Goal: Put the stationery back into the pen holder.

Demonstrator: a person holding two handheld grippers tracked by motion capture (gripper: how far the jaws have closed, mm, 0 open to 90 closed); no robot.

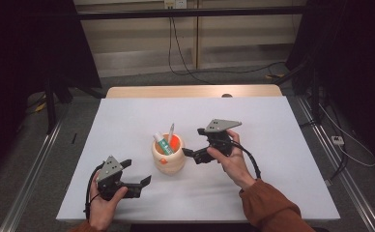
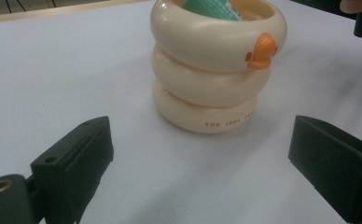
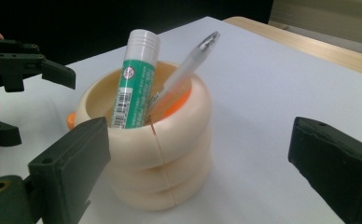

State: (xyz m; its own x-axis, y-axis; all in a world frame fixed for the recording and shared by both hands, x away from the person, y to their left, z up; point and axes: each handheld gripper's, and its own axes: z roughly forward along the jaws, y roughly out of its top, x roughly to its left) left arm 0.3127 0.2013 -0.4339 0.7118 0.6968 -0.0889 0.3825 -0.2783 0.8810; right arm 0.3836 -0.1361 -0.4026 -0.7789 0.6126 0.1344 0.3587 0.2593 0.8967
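cream ringed holder [image 1: 168, 159] sits mid-table, pen [image 1: 170, 131] and green glue stick [image 1: 162, 143] leaning upright in it. right gripper [image 1: 189, 152], released and empty, hangs just right of it, nearer than the open left gripper [image 1: 138, 175].

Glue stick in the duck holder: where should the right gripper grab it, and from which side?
Probably the white cap end of the glue stick, from above. Only that upper part stands clear of the cream duck-shaped holder; the rest is walled in. It leans beside a clear pen, so close the right gripper, now open, across the free sides.
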